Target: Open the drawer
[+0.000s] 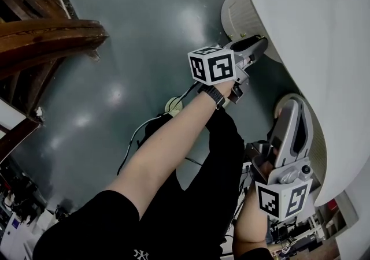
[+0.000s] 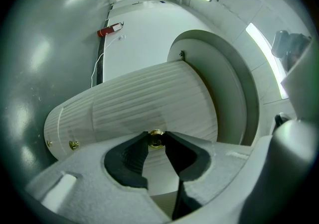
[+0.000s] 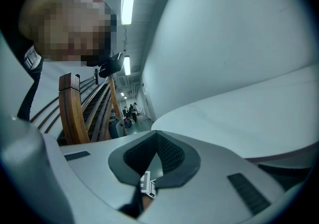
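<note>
Grip looked slim: left gripper (image 2: 156, 134) clamped only the small brass knob (image 2: 156, 140), so the drawer (image 2: 144, 99) wanted a straight, level pull.

I'm seeing the left gripper (image 1: 259, 43) sitting far right at the drawer (image 2: 149, 99), jaws closing round its knob (image 2: 156, 139) — the right gripper (image 1: 292, 106) hanging nearer, beside the cabinet (image 1: 324, 33); a wooden rail (image 1: 52, 33) lying left.
</note>
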